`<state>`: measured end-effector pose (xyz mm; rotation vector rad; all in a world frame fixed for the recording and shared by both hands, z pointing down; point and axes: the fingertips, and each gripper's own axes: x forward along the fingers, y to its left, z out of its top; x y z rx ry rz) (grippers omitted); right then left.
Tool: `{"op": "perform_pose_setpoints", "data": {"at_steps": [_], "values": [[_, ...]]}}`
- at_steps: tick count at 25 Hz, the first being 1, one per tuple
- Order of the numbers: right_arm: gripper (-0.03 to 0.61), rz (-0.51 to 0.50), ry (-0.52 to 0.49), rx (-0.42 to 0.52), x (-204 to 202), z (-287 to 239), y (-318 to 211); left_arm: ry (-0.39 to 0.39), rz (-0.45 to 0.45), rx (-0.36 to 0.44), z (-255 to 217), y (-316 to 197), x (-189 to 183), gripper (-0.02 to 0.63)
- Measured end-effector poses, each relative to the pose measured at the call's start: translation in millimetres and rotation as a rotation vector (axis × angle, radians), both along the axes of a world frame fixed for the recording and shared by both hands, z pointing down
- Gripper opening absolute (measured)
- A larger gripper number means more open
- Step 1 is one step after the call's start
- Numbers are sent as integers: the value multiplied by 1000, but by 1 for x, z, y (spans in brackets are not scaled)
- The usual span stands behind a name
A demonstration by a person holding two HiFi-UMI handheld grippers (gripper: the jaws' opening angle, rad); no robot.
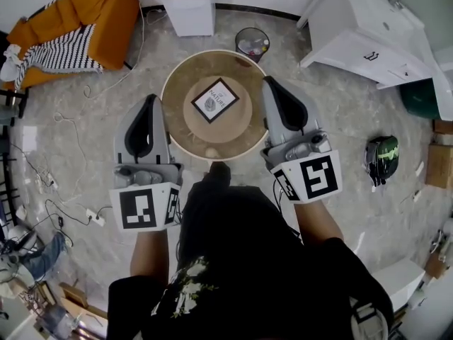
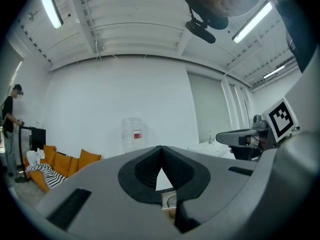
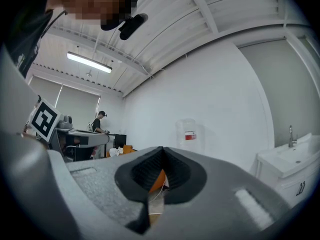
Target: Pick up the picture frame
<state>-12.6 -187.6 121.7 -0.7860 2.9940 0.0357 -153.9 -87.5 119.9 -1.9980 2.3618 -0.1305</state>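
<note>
The room is wide, with a pale marbled floor (image 1: 354, 119). An orange sofa (image 1: 106, 13) sits at the upper left of the head view, a white sink cabinet (image 1: 368, 37) at the upper right, and a waste bin (image 1: 252, 43) at upper centre, with loose cables (image 1: 64, 129) trailing at the left. A round wooden counter (image 1: 175, 129) stands just above the middle of the frame, with a raised inner disc (image 1: 241, 122) at its centre. The picture frame (image 1: 216, 100) lies flat on that disc. It looks close to square, so it has no clear long axis, and it is turned so its corners point to the frame's top, bottom and sides. It sits between the two tools. The left hand-held gripper (image 1: 151, 101) is over the counter's left rim, and the right hand-held gripper (image 1: 269, 83) is over its right rim. The right one looks slightly nearer to the picture frame, though their height above it cannot be judged. Both point level toward the far wall, not down at the picture frame. In its own view, the left hand-held gripper (image 2: 161, 149) has its jaws pressed together with nothing between them. The right hand-held gripper (image 3: 161, 150) is closed and empty in the same way. To grasp the picture frame, either tool would probably have to tip downward and open first.
</note>
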Motion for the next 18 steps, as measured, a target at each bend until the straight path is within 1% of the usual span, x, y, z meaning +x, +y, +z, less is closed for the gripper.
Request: {"op": "perform_pose_setpoints", "data": {"at_steps": [5,8,10,14,18], "values": [[-5,43,13,1,-27,3,-22,12,12,7,6,-20,-34,12],[-5,66,23,13,-32,3,-36,16,27,38,5,-34,-44,12],[-5,73,34,10,-33,5,-46,22,33,48,5,-45,-43,12],[-5,52,40,-8,-38,10,-70,29,21,28,11,-65,-41,12],[-5,-15,41,-19,-48,20,-93,53,-52,19,18,-80,-46,12]]}}
